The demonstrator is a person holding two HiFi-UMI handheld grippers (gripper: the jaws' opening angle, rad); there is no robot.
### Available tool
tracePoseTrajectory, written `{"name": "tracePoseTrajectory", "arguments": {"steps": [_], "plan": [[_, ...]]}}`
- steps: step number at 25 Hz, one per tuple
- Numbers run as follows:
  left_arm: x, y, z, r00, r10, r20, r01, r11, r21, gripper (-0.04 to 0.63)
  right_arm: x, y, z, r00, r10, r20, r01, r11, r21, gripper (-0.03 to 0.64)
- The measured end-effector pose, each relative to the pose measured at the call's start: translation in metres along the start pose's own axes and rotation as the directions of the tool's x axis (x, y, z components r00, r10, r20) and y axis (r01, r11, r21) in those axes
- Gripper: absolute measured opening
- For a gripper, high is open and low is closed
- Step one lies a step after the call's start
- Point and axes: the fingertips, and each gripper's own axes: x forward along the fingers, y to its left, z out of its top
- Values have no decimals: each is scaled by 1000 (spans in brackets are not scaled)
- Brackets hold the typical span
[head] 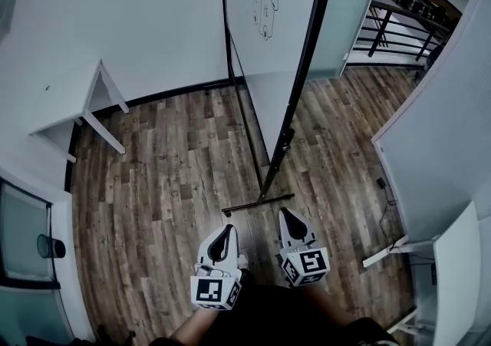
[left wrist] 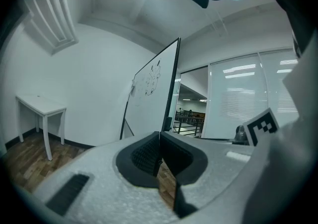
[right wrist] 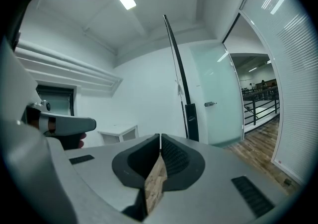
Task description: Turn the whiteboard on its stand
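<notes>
The whiteboard (head: 270,22) stands ahead on a black wheeled stand (head: 265,183), seen nearly edge-on, with black marker sketches near its top. In the left gripper view the whiteboard (left wrist: 151,99) shows its drawn face; in the right gripper view the whiteboard (right wrist: 180,84) is a thin dark edge. My left gripper (head: 227,231) and right gripper (head: 285,214) hang side by side near the stand's foot, short of the board. Both are shut with nothing between the jaws. Neither touches the board.
A white table (head: 73,103) stands at the left wall. A glass door (head: 345,14) and railing (head: 399,30) lie beyond the board. White partitions (head: 430,130) and a cable (head: 387,206) line the right side. The floor is wood planks (head: 169,176).
</notes>
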Motion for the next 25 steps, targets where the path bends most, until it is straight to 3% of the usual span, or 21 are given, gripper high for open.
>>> {"name": "tracePoseTrajectory", "arguments": {"steps": [5,10,14,25], "plan": [[31,18,-1,1000,-20,-22,20,1000,-9,18,49,-24,-7,999,-24,-34,24,1000,-7,19],[54,32,-3,998,-47,-42,46,999,-12,18,103,-56,-23,995,-60,-77,58,998,-28,157],[68,41,-4,997,-55,-52,54,998,-16,18,143,-89,-34,988,-117,-97,114,993,-44,211],[78,62,-9,997,-38,-66,36,999,-31,18,215,-129,-47,979,-158,-127,152,987,-58,233]]}}
